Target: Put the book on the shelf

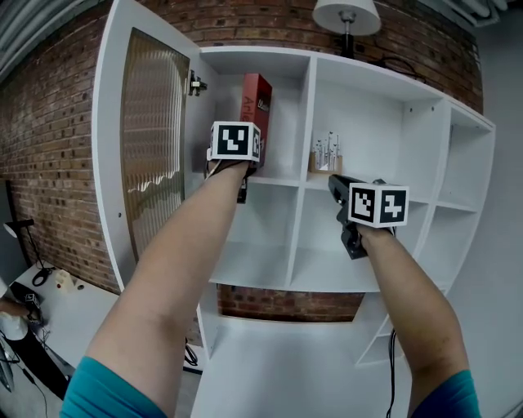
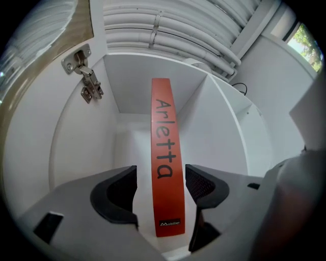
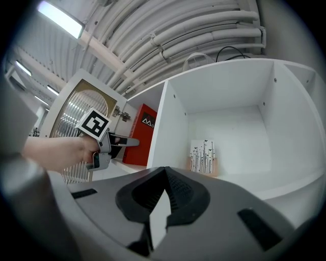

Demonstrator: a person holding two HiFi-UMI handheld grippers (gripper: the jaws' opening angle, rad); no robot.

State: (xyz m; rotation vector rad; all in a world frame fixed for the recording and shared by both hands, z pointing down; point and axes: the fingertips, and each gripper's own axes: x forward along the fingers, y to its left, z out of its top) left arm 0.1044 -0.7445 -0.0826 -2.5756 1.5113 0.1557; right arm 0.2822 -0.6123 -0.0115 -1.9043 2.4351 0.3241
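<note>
A red book (image 1: 258,102) stands upright on its end in the top left compartment of the white shelf unit (image 1: 304,122), close to the divider. In the left gripper view its spine (image 2: 164,153) rises between the jaws, with a gap on each side. My left gripper (image 1: 237,143) is open around the book without pressing it. Lower and to the right, my right gripper (image 1: 335,183) hangs in front of the middle compartments. It is shut, jaw tips meeting (image 3: 164,173), with nothing in them. In the right gripper view the book (image 3: 144,133) and left gripper (image 3: 109,145) appear at left.
The cabinet door (image 1: 151,147) stands swung open at the left, its hinge (image 2: 86,81) on the side wall. A small printed box (image 1: 327,155) sits in the top middle compartment. A lamp (image 1: 347,16) stands on top. A brick wall (image 1: 49,147) lies behind.
</note>
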